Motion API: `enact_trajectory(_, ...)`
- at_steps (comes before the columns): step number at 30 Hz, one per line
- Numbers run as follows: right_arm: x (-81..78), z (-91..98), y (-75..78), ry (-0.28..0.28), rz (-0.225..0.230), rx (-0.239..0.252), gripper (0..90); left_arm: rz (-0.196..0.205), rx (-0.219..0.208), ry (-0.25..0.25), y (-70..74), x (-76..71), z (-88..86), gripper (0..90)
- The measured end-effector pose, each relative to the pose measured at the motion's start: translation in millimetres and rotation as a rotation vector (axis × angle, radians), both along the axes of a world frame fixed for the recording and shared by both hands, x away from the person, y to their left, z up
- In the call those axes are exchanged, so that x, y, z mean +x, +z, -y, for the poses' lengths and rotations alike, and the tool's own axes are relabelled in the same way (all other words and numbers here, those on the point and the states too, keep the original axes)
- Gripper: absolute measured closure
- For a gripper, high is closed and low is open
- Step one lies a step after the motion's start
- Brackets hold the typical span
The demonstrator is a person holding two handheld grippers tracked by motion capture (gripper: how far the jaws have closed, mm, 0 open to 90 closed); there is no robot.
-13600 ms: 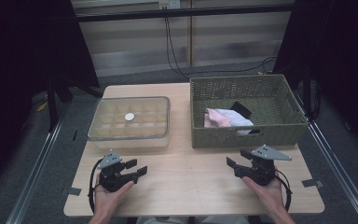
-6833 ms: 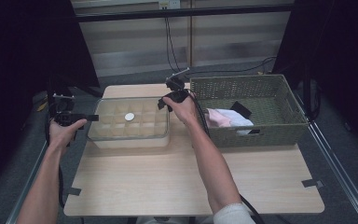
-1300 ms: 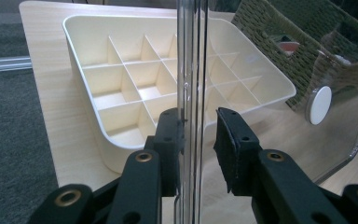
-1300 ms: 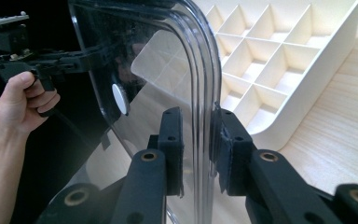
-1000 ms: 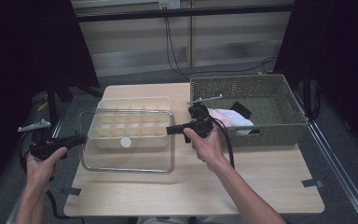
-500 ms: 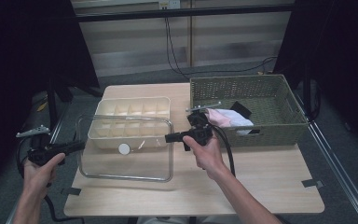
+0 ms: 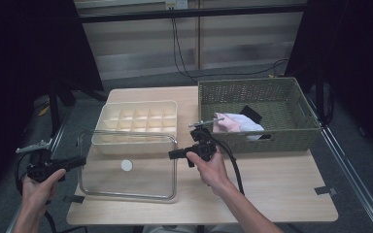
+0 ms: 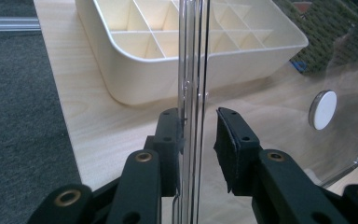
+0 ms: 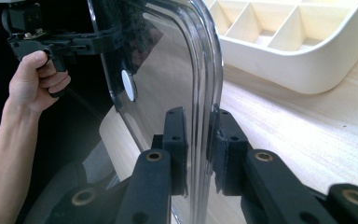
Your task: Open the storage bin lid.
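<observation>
A clear plastic lid [image 7: 104, 180] with a white round knob [image 7: 126, 165] hangs low over the near left of the table, its far edge overlapping a cream compartment tray [image 7: 136, 119]. My left gripper [image 7: 81, 160] is shut on the lid's left rim, and my right gripper [image 7: 173, 155] on its right rim. In the left gripper view the rim [image 8: 193, 70] runs between the jaws of that gripper [image 8: 199, 135], with the knob [image 8: 322, 109] to the right. In the right gripper view the pads [image 9: 216, 135] of that gripper [image 9: 198, 128] clamp the lid's edge [image 9: 209, 70].
A green woven basket [image 7: 257, 87] stands at the back right with a pink cloth [image 7: 226, 122] and a black object [image 7: 250, 114] inside. The table's left edge [image 7: 73, 213] is near my left hand. Bare wood [image 7: 272, 184] lies at the front right.
Both grippers have carried the lid toward the near side and lower, off the cream tray. The hands have sunk with it.
</observation>
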State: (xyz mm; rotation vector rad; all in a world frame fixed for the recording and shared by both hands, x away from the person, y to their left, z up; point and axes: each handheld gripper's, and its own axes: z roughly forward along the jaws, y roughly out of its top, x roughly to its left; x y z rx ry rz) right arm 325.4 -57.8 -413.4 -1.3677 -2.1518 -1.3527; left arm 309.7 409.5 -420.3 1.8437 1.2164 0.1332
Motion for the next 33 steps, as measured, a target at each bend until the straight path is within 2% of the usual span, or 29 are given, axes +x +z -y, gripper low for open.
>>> enact_trajectory(5, -4.3, -2.3, -1.2, -0.002, 0.01, -0.019, 77.3, -0.008, 0.002, 0.009, -3.7, -4.0, 0.4, 70.7)
enact_trajectory(6, -4.5, -1.4, -3.8, -0.002, 0.004, -0.021, 77.0, -0.022, 0.005, -0.002, -7.1, -5.7, 1.1, 70.9)
enact_trajectory(10, -3.5, -1.3, -12.0, -0.011, -0.012, -0.043, 75.5, -0.031, 0.017, 0.003, -12.1, -10.1, 3.9, 71.2)
enact_trajectory(12, -2.7, -0.5, -15.3, -0.015, -0.022, -0.036, 75.4, -0.036, 0.017, 0.002, -14.2, -11.5, 3.5, 71.3)
enact_trajectory(16, -2.9, -0.5, -19.1, -0.026, -0.018, -0.044, 74.5, -0.051, 0.02, -0.007, -20.0, -14.9, 3.6, 71.7)
enact_trajectory(19, -3.3, -1.7, -22.2, -0.032, -0.011, -0.048, 73.9, -0.061, 0.011, -0.008, -22.7, -15.9, 3.1, 71.6)
enact_trajectory(22, -2.4, -2.8, -27.3, -0.038, -0.02, -0.054, 73.1, -0.071, 0.032, -0.016, -24.5, -15.3, 3.3, 71.0)
enact_trajectory(26, -3.4, -3.7, -32.5, -0.038, -0.016, -0.066, 72.1, -0.084, 0.036, -0.021, -27.2, -14.4, 3.3, 70.5)
enact_trajectory(31, -1.2, -3.7, -39.8, -0.04, -0.053, -0.062, 71.3, -0.093, 0.048, -0.025, -29.9, -14.6, 4.6, 68.4)
enact_trajectory(33, -0.7, -3.9, -42.9, -0.038, -0.069, -0.064, 70.5, -0.103, 0.032, -0.025, -34.4, -13.0, 3.5, 68.1)
